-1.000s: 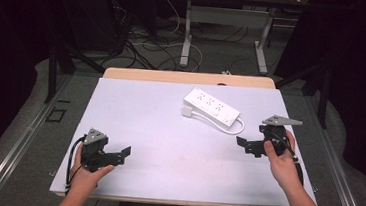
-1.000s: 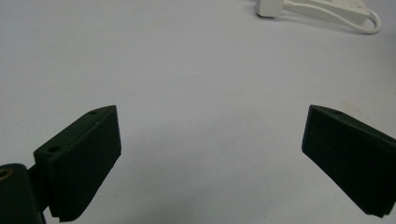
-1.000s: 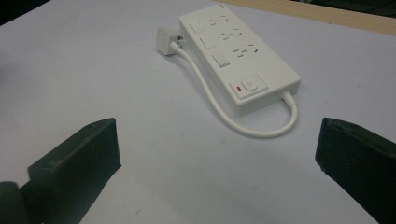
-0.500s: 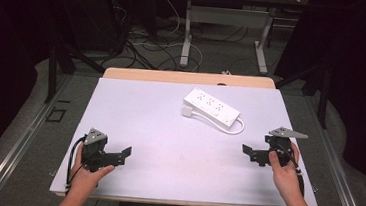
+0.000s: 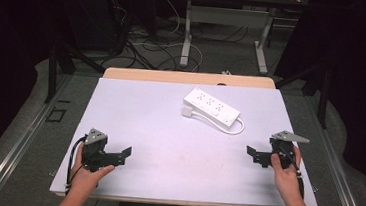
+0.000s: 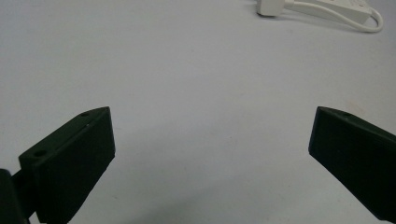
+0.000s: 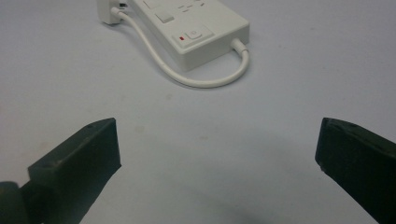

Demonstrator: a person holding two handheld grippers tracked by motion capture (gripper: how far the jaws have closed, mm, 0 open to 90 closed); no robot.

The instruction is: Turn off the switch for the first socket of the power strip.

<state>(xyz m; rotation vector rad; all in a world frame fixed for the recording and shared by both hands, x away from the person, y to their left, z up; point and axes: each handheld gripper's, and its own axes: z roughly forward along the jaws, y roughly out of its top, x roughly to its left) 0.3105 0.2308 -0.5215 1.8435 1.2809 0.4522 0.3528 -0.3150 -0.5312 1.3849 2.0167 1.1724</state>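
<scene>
White power strip (image 5: pixel 211 107) lies flat on the table (image 5: pixel 159 126), far-centre, slightly right of middle. Long axis runs diagonal: near-right end to far-left end. Its cord (image 7: pixel 187 77) loops along the near side back to a plug (image 5: pixel 186 111) sitting at the strip's left end. Right tool (image 5: pixel 258 156) sits near the right edge of the table, jaws spread wide, nothing held; in the right gripper view the strip's switch end (image 7: pixel 194 35) is ahead and a bit left. Left tool (image 5: pixel 118 156) at near-left, jaws also wide, empty; strip well apart, far up-right in its view (image 6: pixel 336 9). Right hand (image 5: pixel 285 174) is clearly nearer, so probably it reaches forward-left first.
</scene>
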